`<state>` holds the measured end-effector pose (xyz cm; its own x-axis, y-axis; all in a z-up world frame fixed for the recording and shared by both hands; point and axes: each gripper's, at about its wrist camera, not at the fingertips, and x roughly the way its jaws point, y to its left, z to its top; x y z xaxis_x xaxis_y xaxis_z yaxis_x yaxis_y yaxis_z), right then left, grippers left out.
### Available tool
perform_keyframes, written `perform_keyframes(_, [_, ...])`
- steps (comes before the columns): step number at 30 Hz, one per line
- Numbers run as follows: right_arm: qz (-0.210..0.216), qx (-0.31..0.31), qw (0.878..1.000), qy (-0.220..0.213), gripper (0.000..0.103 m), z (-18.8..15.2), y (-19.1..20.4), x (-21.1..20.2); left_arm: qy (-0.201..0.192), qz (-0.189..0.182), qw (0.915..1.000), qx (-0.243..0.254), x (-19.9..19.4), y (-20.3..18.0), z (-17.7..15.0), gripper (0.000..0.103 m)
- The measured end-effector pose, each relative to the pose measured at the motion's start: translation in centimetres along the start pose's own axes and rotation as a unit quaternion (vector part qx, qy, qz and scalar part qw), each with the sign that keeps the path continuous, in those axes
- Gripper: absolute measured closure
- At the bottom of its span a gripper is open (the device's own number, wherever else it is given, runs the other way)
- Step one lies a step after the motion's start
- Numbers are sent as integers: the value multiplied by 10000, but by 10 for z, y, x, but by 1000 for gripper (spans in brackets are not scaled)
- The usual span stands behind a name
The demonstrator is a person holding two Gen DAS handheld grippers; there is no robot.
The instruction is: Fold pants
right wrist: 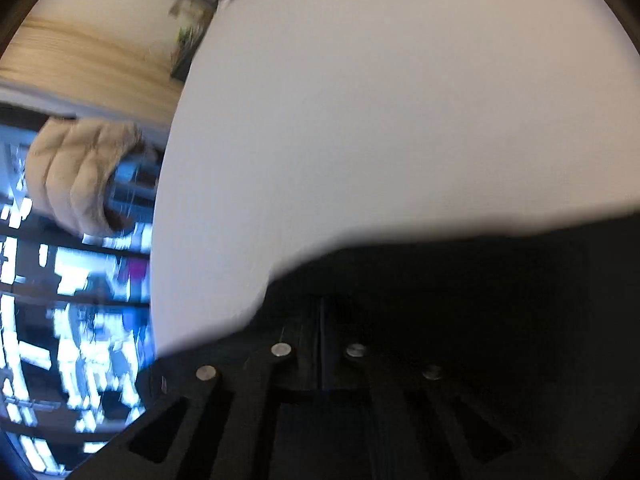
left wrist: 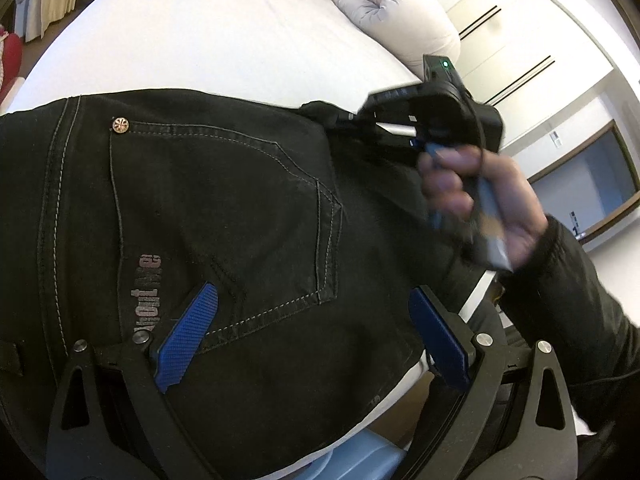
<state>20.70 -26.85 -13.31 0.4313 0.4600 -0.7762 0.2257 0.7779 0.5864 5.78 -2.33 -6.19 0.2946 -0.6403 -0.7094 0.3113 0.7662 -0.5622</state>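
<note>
While the black pants point(left wrist: 224, 216) lie seat-up across the white bed point(left wrist: 208, 40), the left wrist view shows our left tongs point(left wrist: 312, 340) apart over the back pocket point(left wrist: 224, 216), gripping nothing. The right tongs point(left wrist: 356, 120), in a person's hand point(left wrist: 476, 196), are closed on cloth at the far edge. We judge a fold is starting; next, lift and carry that edge over. Open bed lies beyond; a pillow point(left wrist: 392, 8) sits far off.

In the right wrist view, the tongs point(right wrist: 320, 320) are together amid dark cloth; clear sheet ahead.
</note>
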Motion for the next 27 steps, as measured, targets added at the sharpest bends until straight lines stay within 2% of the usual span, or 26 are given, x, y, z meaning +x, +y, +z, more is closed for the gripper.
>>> perform_keyframes(3, [-228,445,9977,-455,103,16,-12,-18,-13,3,10000,21,-1,-2,-3,6])
perform_keyframes(4, [-194,500,9971,-531,97,14,-10,-25,-22,-17,10000,7,-2,-2,-4,6])
perform_keyframes(5, [-9,389,9974,-605,96,7,-2,-37,-31,-29,10000,1,-2,-2,-6,6])
perform_keyframes(7, [500,98,9976,-458,96,-2,11,-45,-60,-26,10000,15,-3,-2,-8,6])
perform_keyframes(9, [985,-120,9951,-27,90,-33,24,-38,-75,39,9999,67,-3,-4,-10,6])
perform_keyframes(10, [1047,-265,9940,190,90,-49,26,-30,-75,62,9999,84,-2,-5,-10,6])
perform_keyframes(12, [841,-308,9955,303,91,-68,12,-19,-81,48,9999,91,-3,-7,-12,6])
perform_keyframes(13, [811,-99,9961,338,103,-73,-3,-19,-91,30,9999,85,-4,-7,-13,6])
perform_keyframes(15, [1468,841,9853,227,103,-73,-53,-27,-107,5,9999,107,-8,-7,-17,6])
perform_keyframes(16, [1427,1020,9845,38,103,-73,-69,-38,-111,7,9999,132,-9,-6,-19,6])
perform_keyframes(18, [853,940,9903,-565,103,-66,-95,-74,-124,-20,9998,178,-13,-4,-21,6])
perform_keyframes(20, [446,1055,9890,-938,103,-64,-120,-100,-79,-9,9996,254,-15,-2,-22,10])
perform_keyframes(23, [-43,1745,9727,-1529,103,-66,-173,-148,-50,87,9996,267,-21,2,-22,15])
perform_keyframes(24, [-196,1983,9649,-1709,103,-71,-188,-167,-53,231,9994,247,-25,4,-21,15])
perform_keyframes(25, [-285,2112,9610,-1763,103,-74,-194,-178,-77,420,9988,254,-31,2,-19,16])
perform_keyframes(26, [-276,2100,9609,-1783,97,-75,-193,-184,-184,526,9979,337,-42,-3,-13,16])
perform_keyframes(27, [-176,1976,9642,-1761,95,-79,-187,-190,-288,490,9976,385,-49,-6,-10,16])
